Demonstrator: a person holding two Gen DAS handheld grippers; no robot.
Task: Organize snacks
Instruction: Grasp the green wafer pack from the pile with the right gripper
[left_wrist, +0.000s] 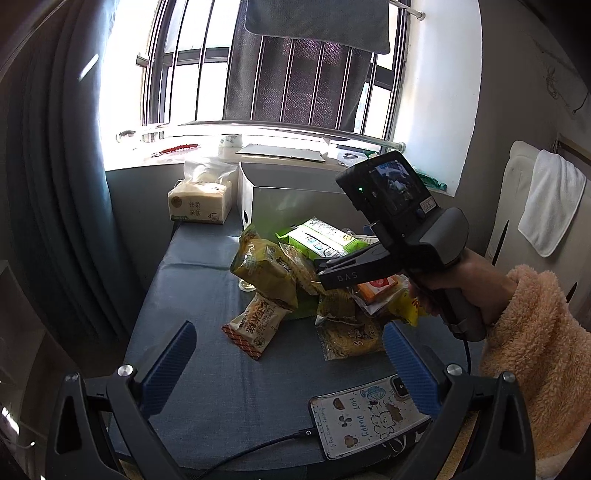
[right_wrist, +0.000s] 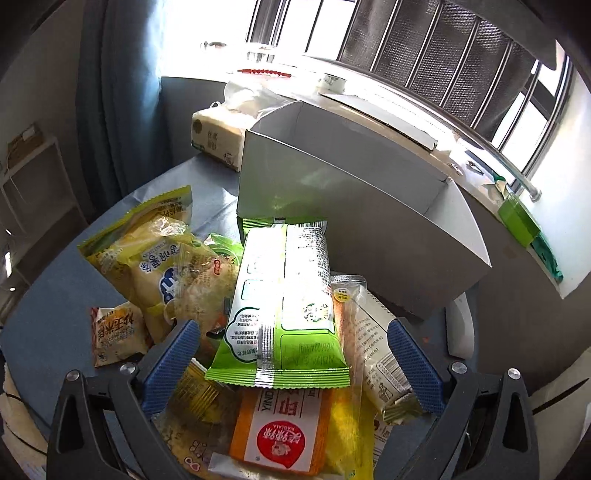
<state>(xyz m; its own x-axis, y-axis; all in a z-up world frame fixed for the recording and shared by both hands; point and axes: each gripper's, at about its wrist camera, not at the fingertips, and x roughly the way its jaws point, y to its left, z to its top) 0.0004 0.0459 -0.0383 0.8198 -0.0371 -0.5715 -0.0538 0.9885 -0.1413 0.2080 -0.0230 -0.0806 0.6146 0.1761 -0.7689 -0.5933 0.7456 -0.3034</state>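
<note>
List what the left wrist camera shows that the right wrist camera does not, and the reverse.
Only the left wrist view shows the phone in its cartoon-printed case, the white towel and the right gripper held by a hand. Only the right wrist view shows the orange packet with a red round label up close. Both show the long green snack packet, the open white cardboard box, the tissue pack and the window.
</note>
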